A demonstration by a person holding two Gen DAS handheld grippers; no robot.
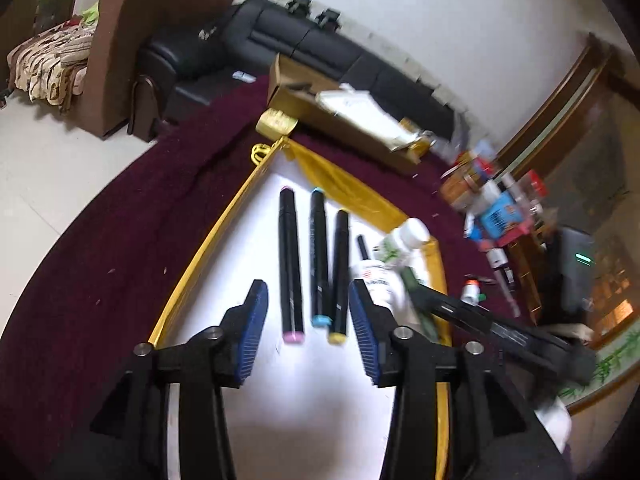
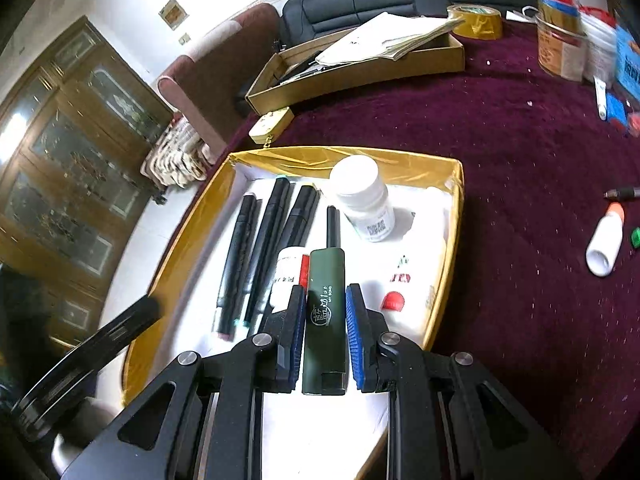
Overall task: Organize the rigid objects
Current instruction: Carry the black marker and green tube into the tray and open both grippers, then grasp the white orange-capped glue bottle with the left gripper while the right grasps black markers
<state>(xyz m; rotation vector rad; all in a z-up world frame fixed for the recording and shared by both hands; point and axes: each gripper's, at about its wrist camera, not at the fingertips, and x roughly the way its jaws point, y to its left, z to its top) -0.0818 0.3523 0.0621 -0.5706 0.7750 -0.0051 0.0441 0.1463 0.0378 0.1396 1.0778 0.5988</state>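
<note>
Jaws — right gripper [image 2: 323, 320] — around lighter [image 2: 325, 316]

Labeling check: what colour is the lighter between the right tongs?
Dark green with pale lettering and a black nozzle; lighter shows best in the right wrist view.

A black leather sofa [image 1: 304, 44] lines the white wall [image 1: 500, 20], a brown armchair [image 1: 132, 40] beside it.
</note>
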